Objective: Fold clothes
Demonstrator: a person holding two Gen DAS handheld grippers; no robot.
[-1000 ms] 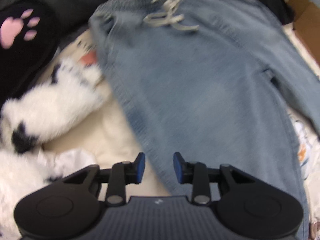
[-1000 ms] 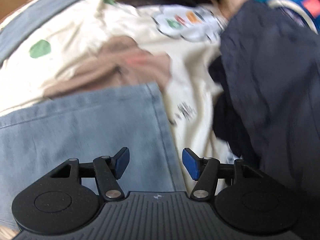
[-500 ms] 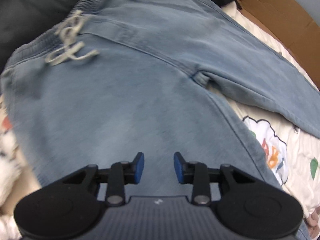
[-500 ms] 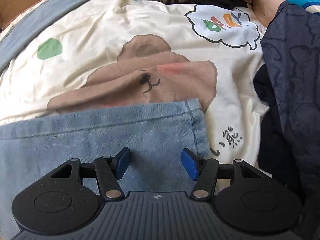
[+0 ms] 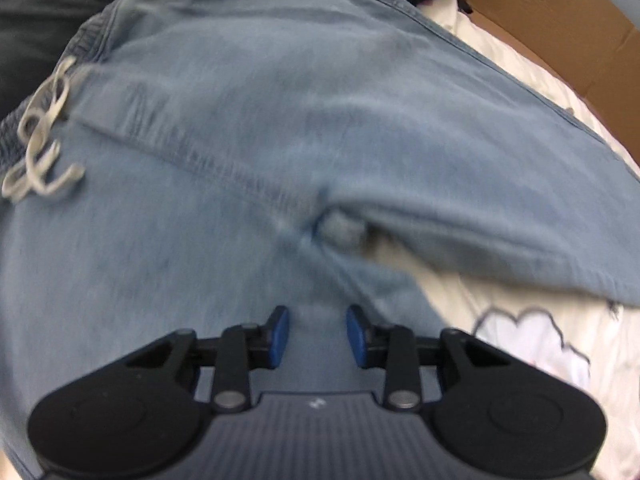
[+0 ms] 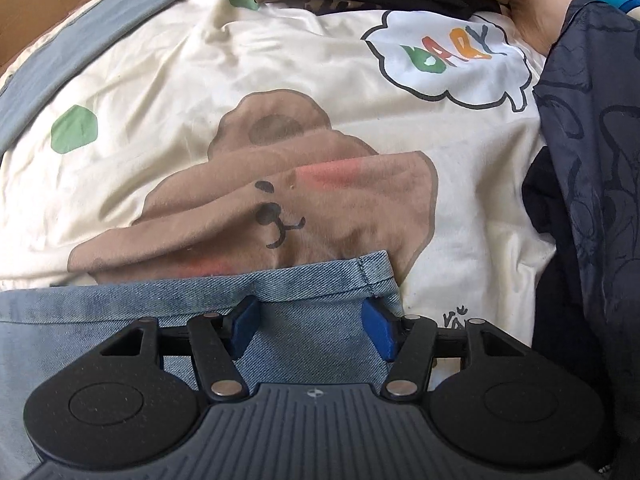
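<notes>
Left wrist view, left gripper (image 5: 316, 336) jaws apart and empty above light denim pants (image 5: 240, 152) spread on cream printed bedsheet (image 5: 540, 344), near crotch seam, drawstring (image 5: 40, 148) far left, right gripper (image 6: 312, 330) wide, straddling pant-leg hem (image 6: 320, 276), cardboard box (image 5: 560, 28) behind.

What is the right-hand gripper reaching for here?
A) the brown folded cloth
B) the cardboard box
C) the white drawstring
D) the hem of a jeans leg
D: the open right gripper straddles the stitched hem of the jeans, which lie on the bear-print sheet.
</notes>
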